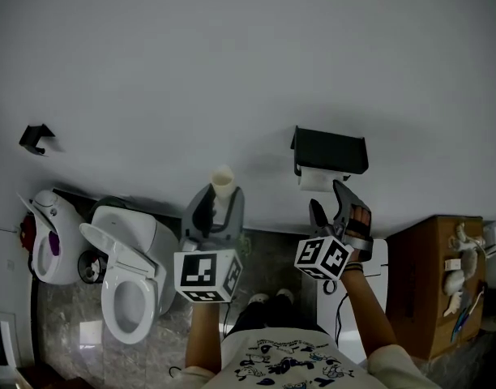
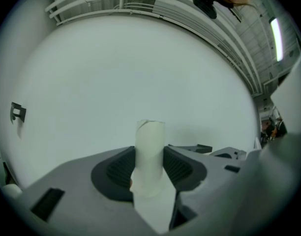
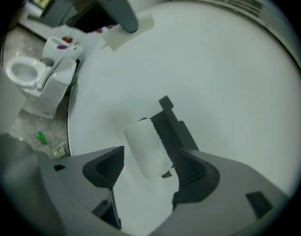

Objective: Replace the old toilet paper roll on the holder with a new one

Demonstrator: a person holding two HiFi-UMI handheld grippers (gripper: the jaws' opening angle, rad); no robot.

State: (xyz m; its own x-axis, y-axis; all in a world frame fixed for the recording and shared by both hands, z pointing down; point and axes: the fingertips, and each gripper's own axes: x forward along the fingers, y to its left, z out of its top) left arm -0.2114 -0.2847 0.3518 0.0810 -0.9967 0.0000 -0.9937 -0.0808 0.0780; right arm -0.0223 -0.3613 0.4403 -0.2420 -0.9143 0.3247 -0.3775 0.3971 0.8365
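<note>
My left gripper (image 1: pixel 219 204) is shut on a bare cardboard tube (image 1: pixel 222 181), the old roll's core, which stands upright between the pads (image 2: pixel 178 168) in front of the white wall. A black holder (image 1: pixel 330 150) is fixed to the wall at the right, with a white paper roll (image 1: pixel 317 180) hanging under its cover. My right gripper (image 1: pixel 327 200) is just below and in front of it. In the right gripper view the roll (image 3: pixel 145 150) lies tilted ahead of the open jaws and neither pad touches it; the holder (image 3: pixel 173 127) is behind it.
A white toilet (image 1: pixel 131 279) stands at the lower left with a second white fixture (image 1: pixel 50 235) beside it. There is a small black hook (image 1: pixel 36 138) on the wall at the left. A cardboard box (image 1: pixel 434 284) with items on it sits at the right.
</note>
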